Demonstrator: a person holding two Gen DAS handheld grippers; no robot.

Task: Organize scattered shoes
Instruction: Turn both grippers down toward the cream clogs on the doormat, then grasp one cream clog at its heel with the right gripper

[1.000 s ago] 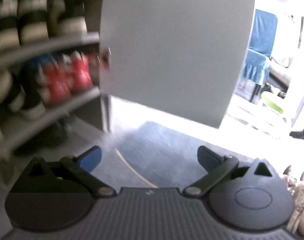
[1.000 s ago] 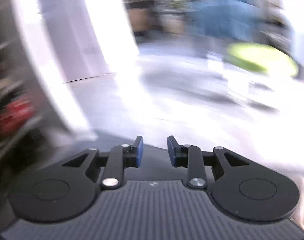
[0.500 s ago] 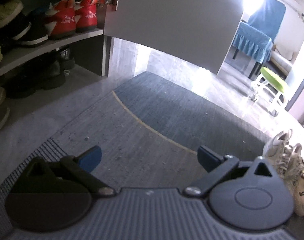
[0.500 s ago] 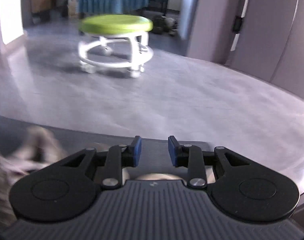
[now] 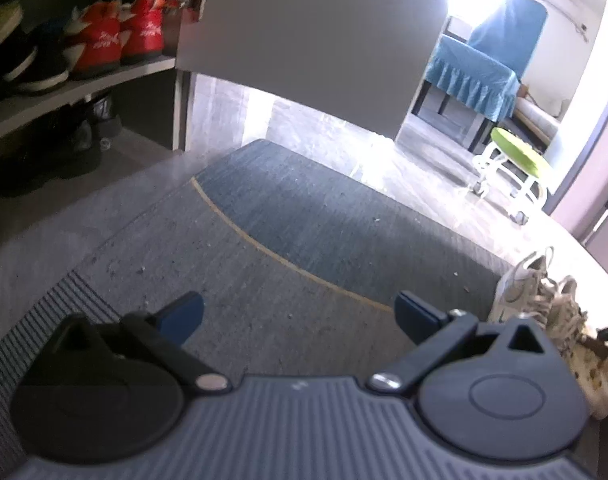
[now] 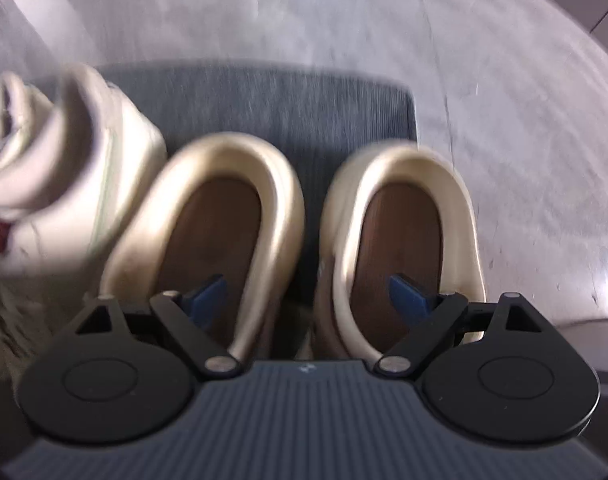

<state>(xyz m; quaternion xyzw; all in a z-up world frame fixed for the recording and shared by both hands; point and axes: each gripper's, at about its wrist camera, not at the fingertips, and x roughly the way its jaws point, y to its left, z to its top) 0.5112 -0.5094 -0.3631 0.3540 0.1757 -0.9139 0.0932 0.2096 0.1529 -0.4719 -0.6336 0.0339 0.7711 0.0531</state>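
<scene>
Item: pair of cream slip-on shoes (image 6: pixel 287 236), brown insoles, set side by side at the edge of the grey-blue mat (image 6: pixel 263 104), heels toward the camera. A white lace-up sneaker (image 6: pixel 63 152) stood just beside them.

Right tongs (image 6: pixel 310 294): pointed steeply down over the pair, jaws opening, one blue pad above each shoe's insole, nothing pressed; apparently spread to pinch the two inner walls together and lift both at once.

Left tongs (image 5: pixel 297 312): spread wide, empty, held over bare mat, likely in reserve.

Destination, judged: shoe cabinet (image 5: pixel 83 92), door open, red sneakers (image 5: pixel 119 40) already shelved.
</scene>
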